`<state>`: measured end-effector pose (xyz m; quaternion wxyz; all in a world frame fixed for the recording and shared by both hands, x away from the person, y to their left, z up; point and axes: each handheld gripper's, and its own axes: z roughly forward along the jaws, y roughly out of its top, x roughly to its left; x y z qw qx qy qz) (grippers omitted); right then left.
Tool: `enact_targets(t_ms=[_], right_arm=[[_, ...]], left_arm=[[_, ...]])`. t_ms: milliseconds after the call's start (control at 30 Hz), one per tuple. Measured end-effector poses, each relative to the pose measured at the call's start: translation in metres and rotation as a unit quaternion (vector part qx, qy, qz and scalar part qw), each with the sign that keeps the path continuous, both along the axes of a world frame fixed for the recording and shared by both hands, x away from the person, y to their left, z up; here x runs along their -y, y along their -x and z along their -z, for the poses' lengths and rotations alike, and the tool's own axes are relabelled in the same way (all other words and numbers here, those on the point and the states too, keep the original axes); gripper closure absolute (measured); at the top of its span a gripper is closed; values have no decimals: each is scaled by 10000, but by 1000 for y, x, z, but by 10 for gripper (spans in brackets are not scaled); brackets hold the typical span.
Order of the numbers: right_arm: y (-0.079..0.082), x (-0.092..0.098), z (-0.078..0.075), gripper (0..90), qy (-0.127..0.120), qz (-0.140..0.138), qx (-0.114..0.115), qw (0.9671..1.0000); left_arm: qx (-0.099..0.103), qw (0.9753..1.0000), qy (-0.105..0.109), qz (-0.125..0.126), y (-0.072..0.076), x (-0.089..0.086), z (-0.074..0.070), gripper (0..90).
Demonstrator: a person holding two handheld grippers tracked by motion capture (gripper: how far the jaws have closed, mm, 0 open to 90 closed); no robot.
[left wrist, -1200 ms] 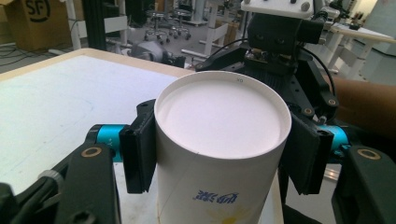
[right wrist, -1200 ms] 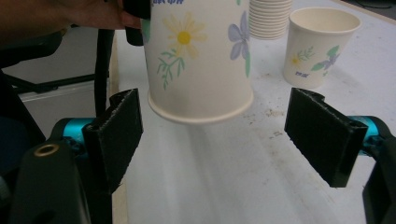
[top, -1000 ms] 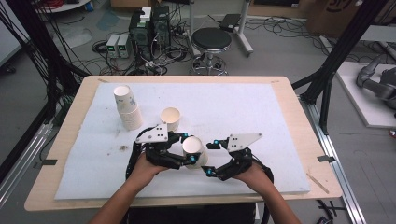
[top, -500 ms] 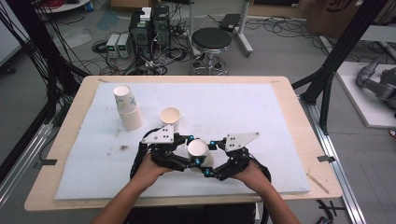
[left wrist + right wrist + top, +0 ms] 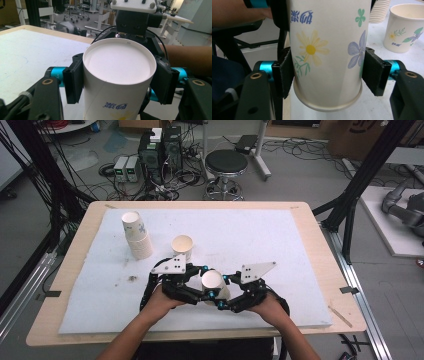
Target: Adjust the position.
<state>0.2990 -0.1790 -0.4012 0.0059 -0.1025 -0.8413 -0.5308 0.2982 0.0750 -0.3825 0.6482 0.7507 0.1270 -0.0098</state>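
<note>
Held off the white-padded counter, near its 6 o'clock edge: one white paper cup with a printed flower pattern, turned bottom-up, flat base toward the high camera. Left claw clenched on the cup near its base end, pads pressed to the wall on both sides. Right claw clenched on the same cup near its rolled rim, pads flat against the flowered wall. Both grips meeting from 9 and 3 o'clock, hands close together.

Judged progress: cup picked up and inverted, now shared between two claws, so likely mid-handover or about to be set down. Not yet placed anywhere.

At 11 o'clock from the held cup, standing upright and apart: a second flowered paper cup, open mouth up. Farther toward 10 o'clock: a leaning stack of nested paper cups. Probable remainder: release by one claw, then carrying the cup to the stack or beside the upright one.
</note>
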Motion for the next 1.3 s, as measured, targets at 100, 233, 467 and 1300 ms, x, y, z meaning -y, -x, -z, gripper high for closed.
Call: enact_targets(t_ms=[100,233,467,1300], right_arm=[[-1,1,0,342,103,10,6,9999],[1,2,0,343,296,-19,46,9995],[2,6,-1,345,523,-30,174,9985],[0,1,-10,345,1690,-391,369,9841]], left_arm=[[-62,9999,43,-139,0,-2,-2,144],[-24,9999,-105,-87,-1,-6,-5,144],[8,9988,-476,80,0,-11,-8,144],[155,9856,-1611,487,-1,5,-10,147]])
